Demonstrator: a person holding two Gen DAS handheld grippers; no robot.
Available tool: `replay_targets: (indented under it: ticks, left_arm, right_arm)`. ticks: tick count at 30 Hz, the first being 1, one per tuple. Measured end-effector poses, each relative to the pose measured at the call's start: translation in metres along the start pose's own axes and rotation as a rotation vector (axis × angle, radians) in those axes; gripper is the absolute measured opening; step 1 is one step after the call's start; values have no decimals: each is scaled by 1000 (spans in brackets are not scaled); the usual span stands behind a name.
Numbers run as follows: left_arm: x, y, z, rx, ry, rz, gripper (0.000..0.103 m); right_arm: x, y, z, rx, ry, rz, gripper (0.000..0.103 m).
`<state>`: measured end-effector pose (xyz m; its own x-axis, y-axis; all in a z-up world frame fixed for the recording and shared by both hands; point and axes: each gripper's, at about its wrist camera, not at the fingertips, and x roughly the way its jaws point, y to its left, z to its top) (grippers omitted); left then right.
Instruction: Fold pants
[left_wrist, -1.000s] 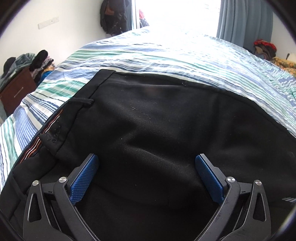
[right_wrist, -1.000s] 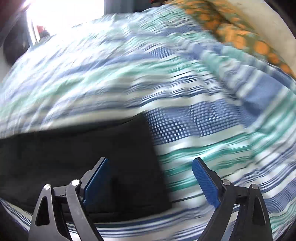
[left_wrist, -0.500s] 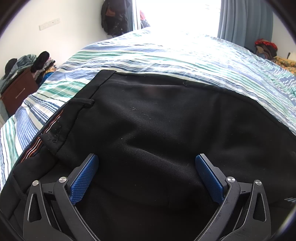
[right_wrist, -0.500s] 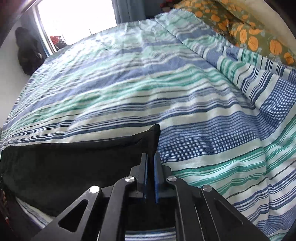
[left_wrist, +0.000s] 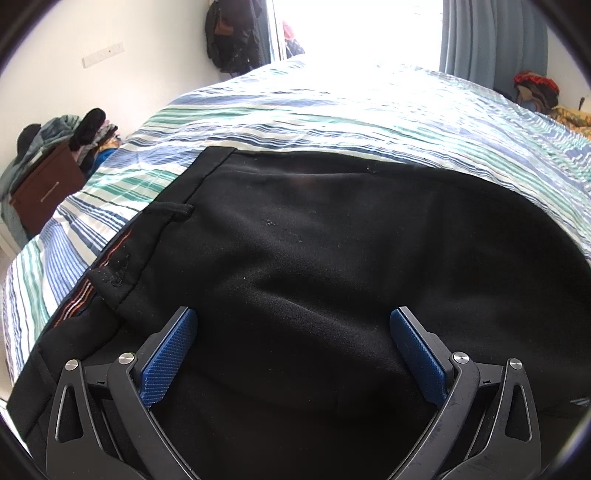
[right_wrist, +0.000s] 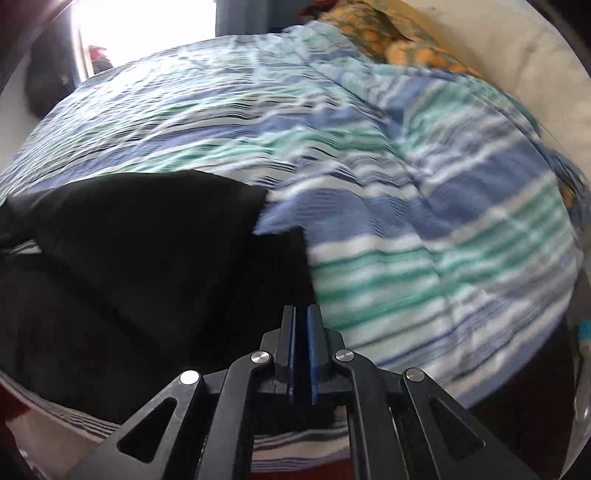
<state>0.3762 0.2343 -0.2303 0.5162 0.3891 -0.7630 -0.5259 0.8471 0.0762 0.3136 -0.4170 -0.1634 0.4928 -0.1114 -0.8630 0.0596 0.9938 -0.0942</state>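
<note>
Black dress pants (left_wrist: 332, 258) lie flat on the striped duvet (left_wrist: 332, 110), waistband and belt loop (left_wrist: 173, 210) toward the left of the left wrist view. Left gripper (left_wrist: 293, 343) hovers low over the seat area, blue pads (left_wrist: 168, 354) wide apart, gripping nothing. Off the bed: a brown dresser (left_wrist: 40, 192) piled with clothes, a dark bag hanging on the wall (left_wrist: 232, 33), a grey curtain (left_wrist: 491, 40). None obstructs.

Right wrist view, motion-blurred: right gripper (right_wrist: 303, 350) is pinched together on the cuff end of the pants (right_wrist: 147, 266), and the leg hem appears raised off the duvet (right_wrist: 424, 240). An orange-patterned pillow (right_wrist: 388, 40) sits well beyond.

Judgement: the lengthwise fold is under way. Next, carry the cuffs toward the waistband; the left gripper could pin the cloth. Risk: the leg layers slipping apart.
</note>
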Motion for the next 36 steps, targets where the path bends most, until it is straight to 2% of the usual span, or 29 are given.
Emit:
replay_targets:
  ticks: [1, 3, 5, 6, 8, 10, 12, 13, 14, 20, 28, 36]
  left_arm:
    - [0, 1, 0, -4, 1, -7, 103]
    - [1, 6, 0, -21, 7, -31, 103]
    - [1, 7, 0, -26, 6, -38, 103]
    - [1, 7, 0, -24, 6, -35, 103]
    - [1, 6, 1, -22, 6, -34, 103]
    - [2, 6, 1, -23, 7, -35, 103]
    - [2, 6, 1, -23, 7, -34, 103]
    - [2, 6, 1, -24, 8, -35, 103]
    - [2, 6, 1, -24, 8, -35, 103]
    - [2, 6, 1, -24, 8, -35, 103]
    - [2, 6, 1, -24, 8, -35, 103]
    - [2, 6, 1, -24, 8, -35, 103]
  right_arm:
    - [-13, 6, -1, 7, -45, 10, 9]
    - [-38, 24, -5, 32, -133, 82, 27]
    - [-52, 57, -13, 57, -190, 253, 66]
    - [-53, 79, -17, 38, -189, 335, 70]
    - [-41, 130, -26, -41, -129, 455, 70]
    - [-23, 170, -39, -89, -75, 491, 70]
    - [-5, 189, -48, -96, -24, 455, 71]
    - [-2, 196, -52, -115, -35, 425, 72]
    - [-2, 200, -54, -139, -49, 422, 77]
    - [4, 194, -56, -99, -57, 479, 80]
    - [1, 205, -61, -143, -75, 463, 83]
    - [0, 193, -65, -158, -84, 472, 84]
